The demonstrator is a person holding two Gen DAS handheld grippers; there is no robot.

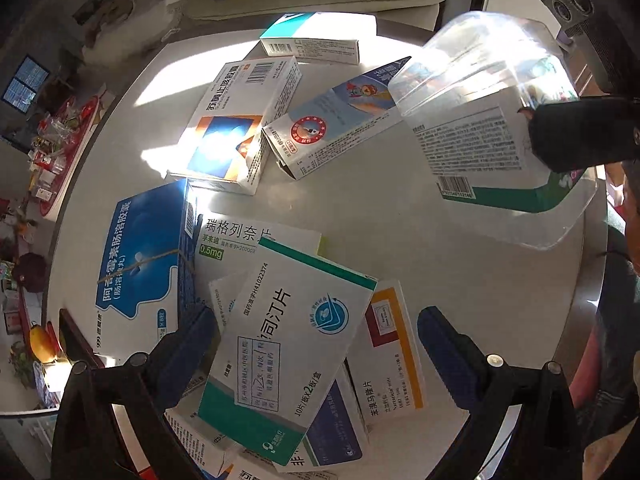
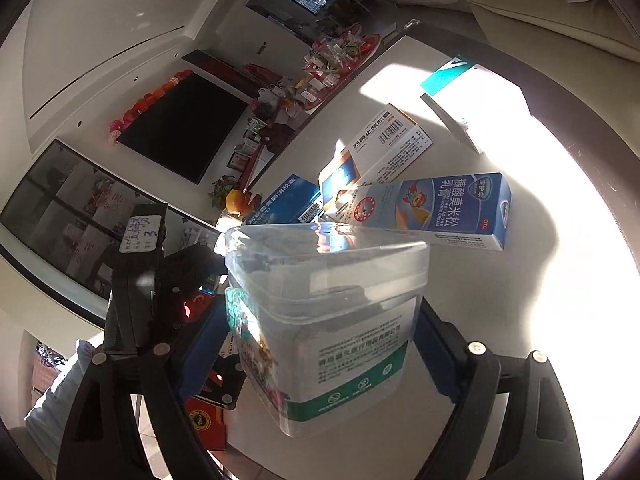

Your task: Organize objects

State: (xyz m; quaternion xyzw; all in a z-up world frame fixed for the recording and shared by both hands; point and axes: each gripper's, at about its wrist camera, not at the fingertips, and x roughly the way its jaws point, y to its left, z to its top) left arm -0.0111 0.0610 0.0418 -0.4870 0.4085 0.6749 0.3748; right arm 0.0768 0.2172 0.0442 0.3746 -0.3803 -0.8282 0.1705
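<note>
Medicine boxes, scattered on the round white table (image 1: 400, 216): teal-and-white box (image 1: 280, 344) topmost on a heap between the spread, empty jaws of the left gripper (image 1: 316, 340). Clear plastic container (image 2: 324, 320), one green-banded box (image 2: 352, 368) inside, clamped and seemingly lifted by the right gripper (image 2: 320, 344). Blue cream carton (image 2: 436, 208) and the rest loose; sorting looks barely started

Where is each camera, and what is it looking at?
Left wrist: on the left hand-held gripper, looking down at medicine boxes on the table; its open fingers show.
Right wrist: on the right hand-held gripper, facing the room; its fingers clamp the clear bin.
Both see the bin and cream box.
</note>
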